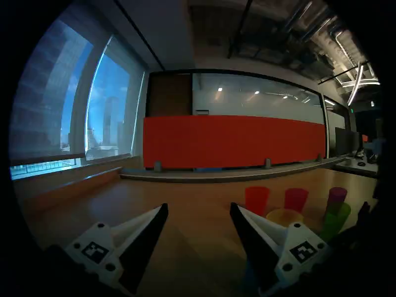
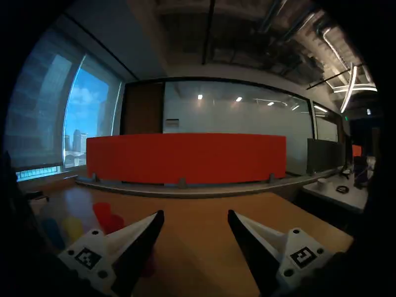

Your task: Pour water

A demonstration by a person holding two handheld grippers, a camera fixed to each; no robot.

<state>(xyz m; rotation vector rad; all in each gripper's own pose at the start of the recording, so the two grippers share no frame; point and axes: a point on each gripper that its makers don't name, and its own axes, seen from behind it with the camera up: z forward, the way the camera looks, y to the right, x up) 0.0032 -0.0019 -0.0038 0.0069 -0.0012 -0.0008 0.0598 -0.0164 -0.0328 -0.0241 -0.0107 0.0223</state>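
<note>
Five cups (image 1: 296,199) stand bunched on the wooden table (image 1: 198,195). In the left gripper view they sit to the right of the fingers, with the yellow cup (image 1: 284,216) nearest and the red cup (image 1: 257,198) just behind it. Left gripper (image 1: 198,222): jaws spread wide, nothing between them. Right gripper (image 2: 194,230): likewise released and empty, with the cups low at its left and well blurred. Which cup holds water, if any, cannot be told in this dim light.

Risks, as judged: the cups look light and stand close together, so a finger coming in wide could tip a neighbour. A squeeze too high on thin plastic might buckle it and slop water onto the table. Pouring into so tight a cluster invites a miss.

Writing: no brand legible. Square black-and-white marker tags (image 1: 95,251) on the fingers carry patterns, not words. A small wall sign (image 1: 200,112) above the orange partition (image 1: 232,141) is too small to read.
</note>
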